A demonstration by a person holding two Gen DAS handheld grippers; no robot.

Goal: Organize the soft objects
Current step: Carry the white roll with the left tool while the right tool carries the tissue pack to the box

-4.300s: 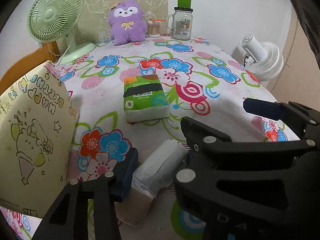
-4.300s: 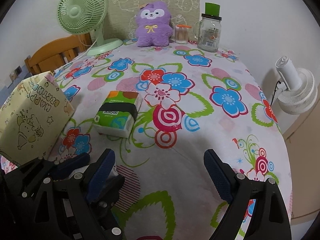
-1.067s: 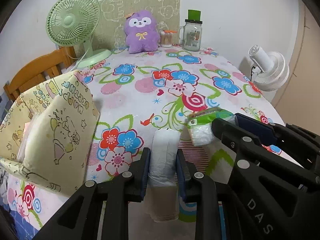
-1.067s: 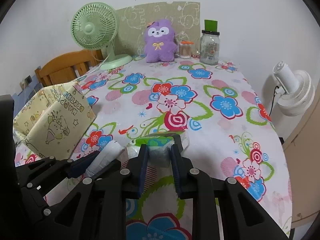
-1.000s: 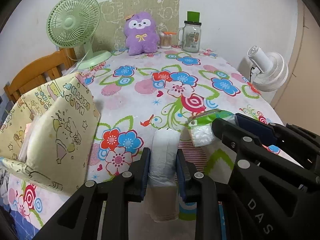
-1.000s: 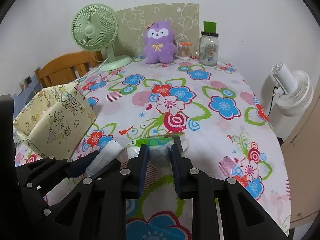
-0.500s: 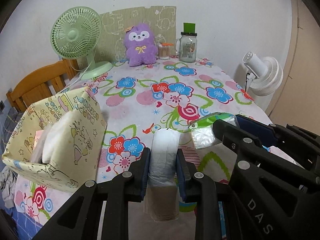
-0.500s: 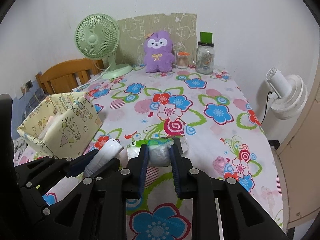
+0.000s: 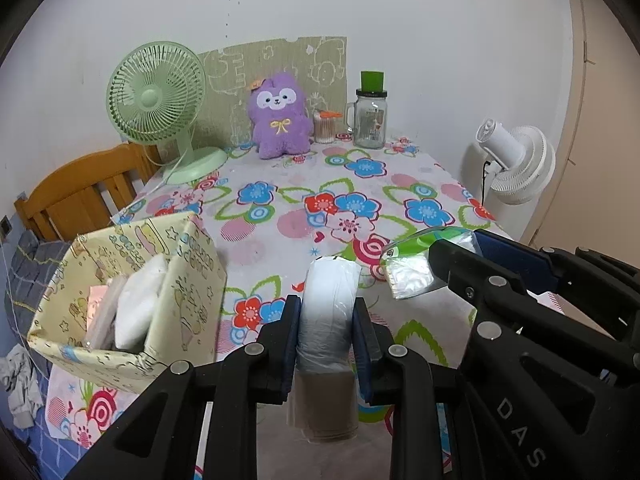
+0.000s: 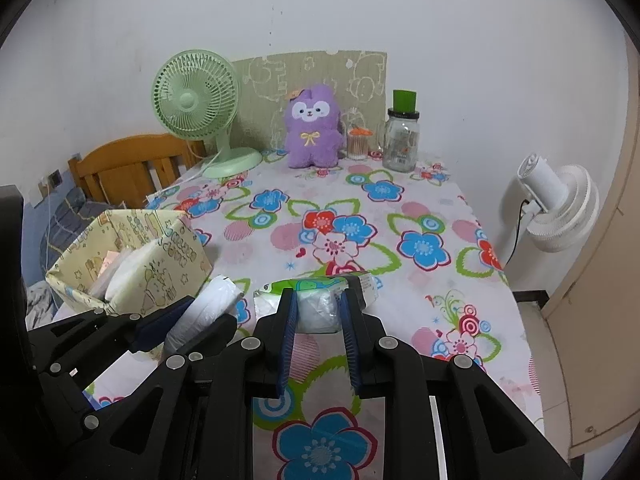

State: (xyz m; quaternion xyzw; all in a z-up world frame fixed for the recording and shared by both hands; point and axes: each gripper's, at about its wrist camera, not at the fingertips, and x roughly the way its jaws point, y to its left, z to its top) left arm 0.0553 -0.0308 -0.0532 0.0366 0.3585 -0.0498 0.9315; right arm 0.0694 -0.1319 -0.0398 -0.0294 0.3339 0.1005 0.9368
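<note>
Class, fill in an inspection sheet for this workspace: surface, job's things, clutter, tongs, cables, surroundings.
Surface: floral tablecloth.
Job's things: white tissue pack, green tissue pack, both lifted; yellow box already holds soft packs.
Clutter: green fan, purple plush, glass jar, cotton swabs.
Tongs: left tongs shut on white pack; right tongs shut on green pack.
Cables: fan cord.
Surroundings: white fan, wooden chair.
</note>
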